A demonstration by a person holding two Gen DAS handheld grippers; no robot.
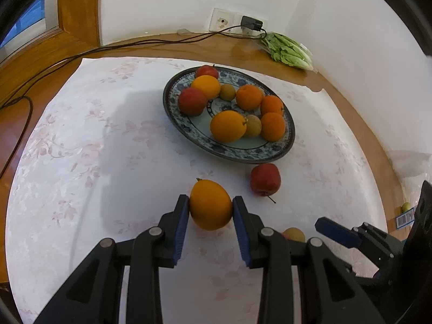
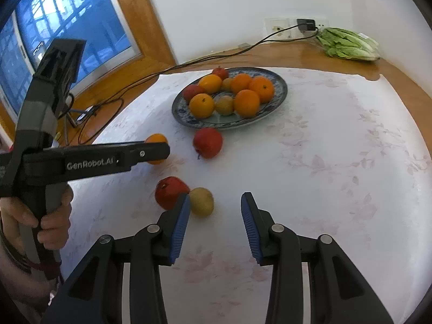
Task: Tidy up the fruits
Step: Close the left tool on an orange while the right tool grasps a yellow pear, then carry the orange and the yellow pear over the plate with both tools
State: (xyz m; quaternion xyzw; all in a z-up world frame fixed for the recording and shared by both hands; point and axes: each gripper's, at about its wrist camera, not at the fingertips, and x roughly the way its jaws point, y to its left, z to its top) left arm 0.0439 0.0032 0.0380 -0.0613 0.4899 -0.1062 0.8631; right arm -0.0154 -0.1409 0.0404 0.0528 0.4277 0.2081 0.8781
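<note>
Fruit is mostly home already: nine pieces, oranges, red apples and small yellowish ones, sit on the blue-patterned plate point(image 1: 290, 137) at twelve o'clock on the table point(image 1: 81, 162). Four remain on the cloth. Left tongs point(image 1: 210, 206) pinch an orange point(image 1: 210, 205) at nine o'clock of a loose red apple point(image 1: 265, 178). Over to the right tongs point(image 2: 215, 210), spread wide and holding nothing, a second apple point(image 2: 168, 191) and a yellowish fruit point(image 2: 202, 201) touching at their eleven o'clock. I'd call it roughly two-thirds done.
</note>
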